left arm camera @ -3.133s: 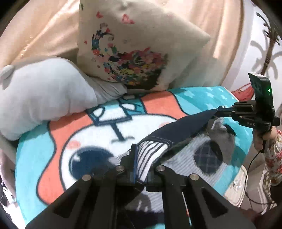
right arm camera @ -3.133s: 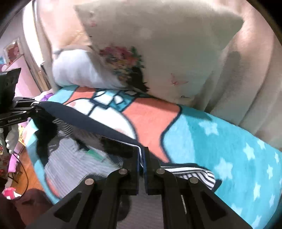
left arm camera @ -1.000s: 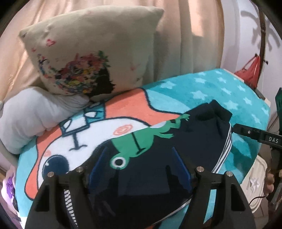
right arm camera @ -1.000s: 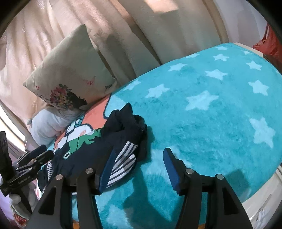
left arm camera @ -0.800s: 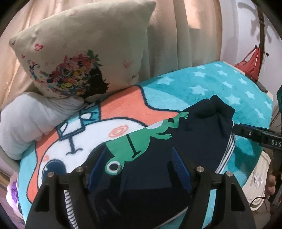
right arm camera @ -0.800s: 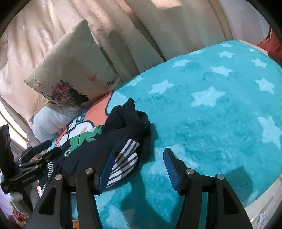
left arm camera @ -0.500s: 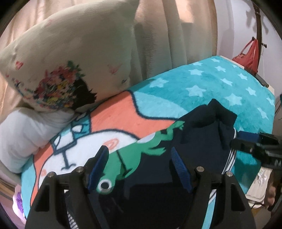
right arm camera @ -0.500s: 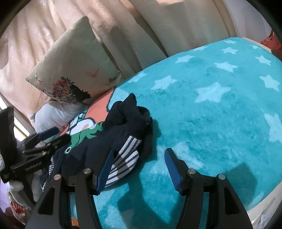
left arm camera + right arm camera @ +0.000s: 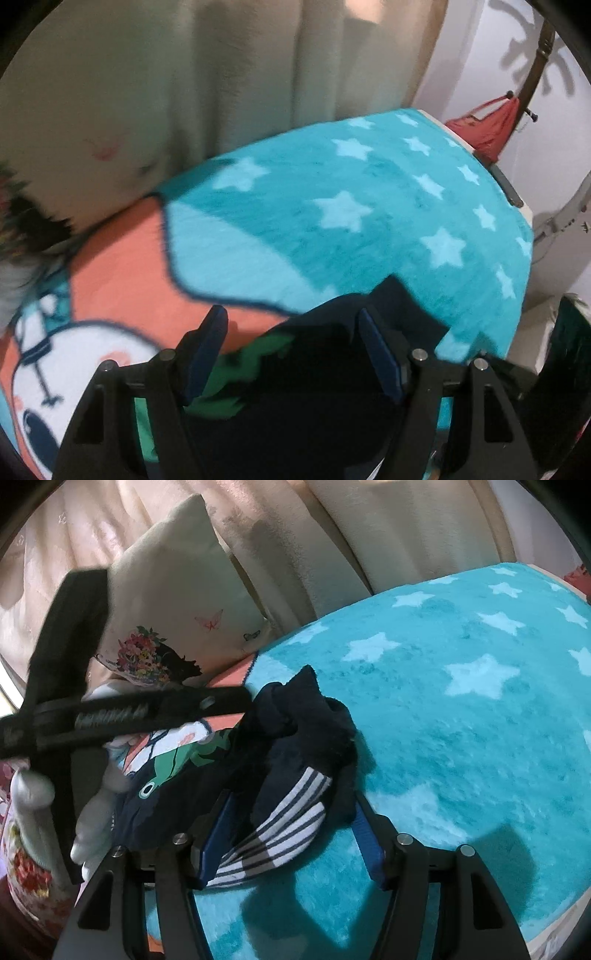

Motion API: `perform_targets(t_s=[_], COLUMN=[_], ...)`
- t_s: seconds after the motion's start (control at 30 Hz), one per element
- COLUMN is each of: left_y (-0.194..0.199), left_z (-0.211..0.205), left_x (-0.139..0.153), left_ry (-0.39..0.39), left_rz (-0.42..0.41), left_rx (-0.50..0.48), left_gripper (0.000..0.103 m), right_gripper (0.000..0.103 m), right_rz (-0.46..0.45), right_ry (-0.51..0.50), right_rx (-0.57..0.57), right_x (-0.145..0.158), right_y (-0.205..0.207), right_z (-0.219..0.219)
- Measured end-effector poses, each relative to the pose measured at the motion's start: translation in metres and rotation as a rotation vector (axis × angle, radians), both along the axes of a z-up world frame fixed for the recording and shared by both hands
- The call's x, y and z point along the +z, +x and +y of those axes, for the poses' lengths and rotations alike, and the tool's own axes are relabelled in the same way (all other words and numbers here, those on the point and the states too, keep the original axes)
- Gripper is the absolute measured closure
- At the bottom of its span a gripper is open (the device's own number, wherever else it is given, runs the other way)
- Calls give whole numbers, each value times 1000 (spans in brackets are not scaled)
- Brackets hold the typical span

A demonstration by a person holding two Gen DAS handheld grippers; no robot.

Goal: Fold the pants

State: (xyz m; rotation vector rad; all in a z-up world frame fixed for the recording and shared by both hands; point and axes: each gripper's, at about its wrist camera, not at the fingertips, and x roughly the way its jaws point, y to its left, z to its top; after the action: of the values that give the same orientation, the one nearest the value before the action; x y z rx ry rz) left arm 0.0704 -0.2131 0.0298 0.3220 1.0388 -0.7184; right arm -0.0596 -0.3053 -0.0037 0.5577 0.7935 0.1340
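The pants are lying in a dark navy heap on the blanket, bunched rather than flat, with a green frog print showing on their upper face and a navy-and-white striped lining turned out at the edge nearest the right wrist camera. Relative to the pants, the teal starred part of the blanket is spreading to the right, and the orange and white cartoon part is lying behind and to the left.

The right gripper is being held over the striped edge of the pants with its jaws standing wide; they have just been opening. The striped fold is lying between the blue pads, but it is not being pressed by them, so nothing is being gripped.

The left gripper is likewise being held with its jaws wide apart, angled down over the pants. The navy cloth and the green print are seen between and below its pads, and no cloth is being pinched; whether the pads are brushing the fabric cannot be told through the blur. From the right wrist view the left gripper is seen reaching in from the left, above the far side of the pants.

Behind the pants, a cream pillow with a flower print is leaning against a pale curtain
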Motion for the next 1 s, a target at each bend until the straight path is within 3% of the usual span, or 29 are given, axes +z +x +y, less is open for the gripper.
perform_targets(t_s=[0.3,0.53,0.57,0.6,0.63,0.67,0.7,0.8,1.0], left_y=[14,2,0,-2,-4,-4,-4,-8,-12], left_z=[-35,-52,-52,-52,-51,-50,-48,-38,-12], left_x=[-14,-34,-35,-34,-33,-32,-30,-22,8], left_ry=[-45,19,19,14,8,3,-7,-39,-121], left_rz=[129,212,212,203,211,223,222,206,174], left_rx=[-86,-183,-183,-186,-196,-200,-191,-176,-115], left_gripper=[31,31,35,53,65,74,76,82,82], right_gripper=[37,37,37,39,44,59,69,80,81], right_rz=[-5,-19,-23,-28,-35,-40,-39,-46,-91], right_ry=[-38,-54,-61,-73,-90,-111,-119,-92,-104], right_rx=[-14,-46,-49,-53,-60,-67,-69,-69,-47], right_x=[0,1,2,2,3,4,5,8,28], right_y=[2,8,8,8,8,9,9,11,10], right_z=[7,14,16,17,19,21,22,18,24])
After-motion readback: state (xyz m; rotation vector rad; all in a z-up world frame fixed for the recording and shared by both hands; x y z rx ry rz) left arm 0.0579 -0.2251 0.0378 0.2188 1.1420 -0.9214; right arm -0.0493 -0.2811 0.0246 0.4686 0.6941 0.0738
